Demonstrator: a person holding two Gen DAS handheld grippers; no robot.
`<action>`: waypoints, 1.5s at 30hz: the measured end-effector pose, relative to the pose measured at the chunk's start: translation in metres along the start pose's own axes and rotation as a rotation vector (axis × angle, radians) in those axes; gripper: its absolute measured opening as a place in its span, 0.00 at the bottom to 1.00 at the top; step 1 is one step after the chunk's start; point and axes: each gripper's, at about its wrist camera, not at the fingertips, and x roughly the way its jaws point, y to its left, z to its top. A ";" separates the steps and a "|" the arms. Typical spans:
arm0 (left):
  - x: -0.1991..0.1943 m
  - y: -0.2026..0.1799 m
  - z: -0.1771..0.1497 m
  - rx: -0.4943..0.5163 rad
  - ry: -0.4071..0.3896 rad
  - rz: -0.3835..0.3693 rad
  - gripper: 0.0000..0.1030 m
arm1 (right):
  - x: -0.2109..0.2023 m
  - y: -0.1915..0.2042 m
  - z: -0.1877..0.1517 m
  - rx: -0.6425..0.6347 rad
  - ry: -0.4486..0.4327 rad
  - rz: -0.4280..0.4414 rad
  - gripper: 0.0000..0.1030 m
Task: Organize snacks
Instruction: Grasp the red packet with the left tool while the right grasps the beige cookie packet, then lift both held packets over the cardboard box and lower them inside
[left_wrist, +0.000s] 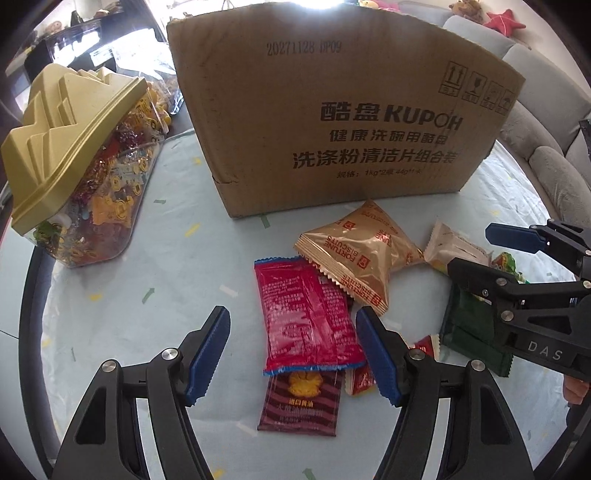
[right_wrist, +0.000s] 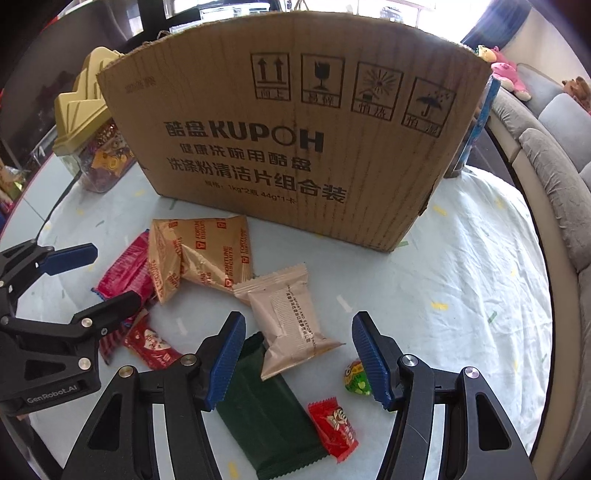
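The left gripper is hovering with its jaws spread and nothing between the pads. The red packet is lying flat on the table, directly ahead of the left jaws and between their lines. Its long axis is running from the near edge of the table toward the cardboard box, roughly along the line the gripper is pointing, so the two pads are standing on either side of its long edges. The packet is overlapping a dark striped packet at its near end, and the gold biscuit bag is overlapping its far right corner.

The right gripper is also standing with jaws spread and empty. The beige packet and the dark green packet are lying between its jaw lines, the beige one resting on the far end of the green one. A small red candy and a round green candy are lying just beside the right pad.

Judgement: the left hand is nearer the red packet, the right hand nearer the beige and green pair. The box is standing at the far side of the pile, apparently serving as the destination. A grip across the short width is appearing feasible for each hand.
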 end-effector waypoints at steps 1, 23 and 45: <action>0.002 0.000 0.001 -0.002 0.001 -0.001 0.68 | 0.002 -0.001 0.001 0.003 0.003 0.000 0.59; 0.015 0.014 0.005 -0.101 -0.011 -0.074 0.41 | 0.014 0.005 0.003 0.011 -0.003 0.005 0.33; -0.096 0.016 -0.019 -0.114 -0.241 -0.087 0.40 | -0.079 0.018 -0.008 0.009 -0.193 0.033 0.33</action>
